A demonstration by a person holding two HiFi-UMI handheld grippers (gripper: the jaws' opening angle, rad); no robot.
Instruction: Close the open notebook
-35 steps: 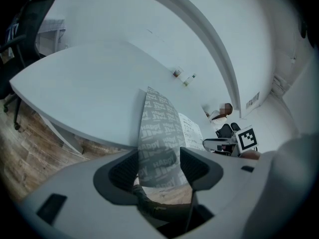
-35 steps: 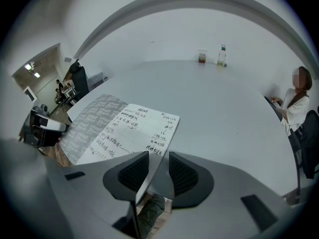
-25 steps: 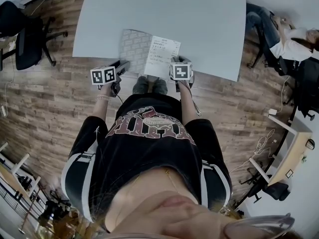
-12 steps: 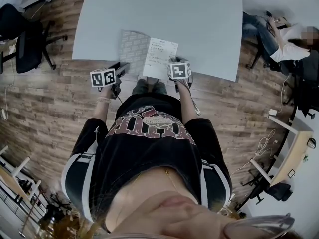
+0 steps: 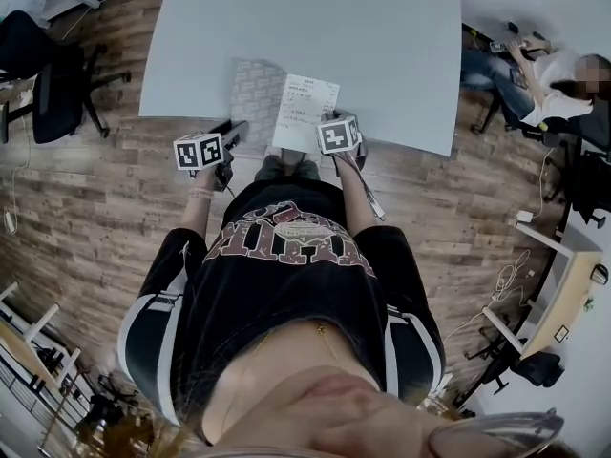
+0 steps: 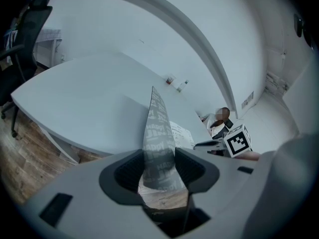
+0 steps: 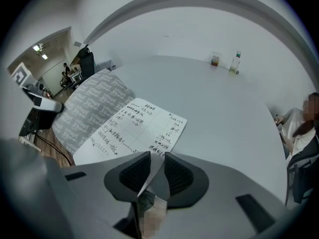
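Note:
The notebook lies open at the table's near edge. Its grey patterned cover (image 5: 256, 93) is on the left and a white handwritten page (image 5: 307, 111) on the right. My left gripper (image 5: 233, 131) is at the cover's near left corner. In the left gripper view the cover (image 6: 158, 133) rises between the closing jaws (image 6: 159, 168), face showing, not pinched flat. My right gripper (image 5: 336, 128) is at the page's near right edge. Its jaws (image 7: 152, 171) are closing, with the page's (image 7: 142, 126) near corner slanting through the narrow gap.
The pale grey table (image 5: 382, 46) stretches far beyond the notebook. Two small bottles (image 7: 225, 60) stand at its far edge. A seated person (image 5: 544, 74) is off the right end and black office chairs (image 5: 52, 74) off the left. The floor is wood.
The right gripper's marker cube has rolled a little and shifted slightly left. The left gripper and the notebook look the same in the head view.

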